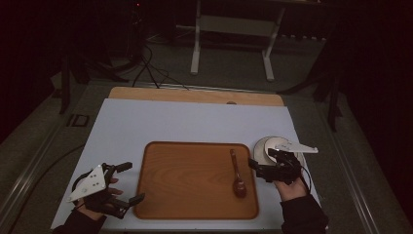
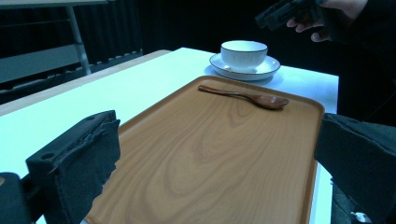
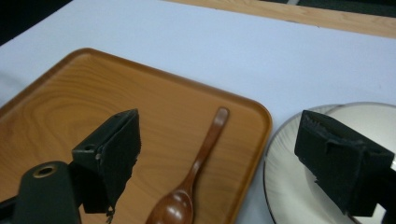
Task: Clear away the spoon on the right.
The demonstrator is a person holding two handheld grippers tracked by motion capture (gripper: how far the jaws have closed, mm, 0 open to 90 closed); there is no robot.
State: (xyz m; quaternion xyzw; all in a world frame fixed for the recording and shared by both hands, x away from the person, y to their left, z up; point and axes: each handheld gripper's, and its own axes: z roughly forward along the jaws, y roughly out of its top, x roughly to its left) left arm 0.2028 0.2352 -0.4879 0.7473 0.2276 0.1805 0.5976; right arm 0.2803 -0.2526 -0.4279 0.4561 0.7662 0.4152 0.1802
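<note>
Both grippers, left gripper and right gripper, gape wide, empty (spoon untouched on tray).

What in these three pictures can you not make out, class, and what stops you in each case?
- Inside of the bowl: left gripper view looks at it side-on, so its wall hides any contents.
- Bowl and saucer in the high view: mostly covered by the right gripper.
- Spoon bowl in the right gripper view: cut off by the bottom edge.
- Room beyond the table: too dark.
</note>
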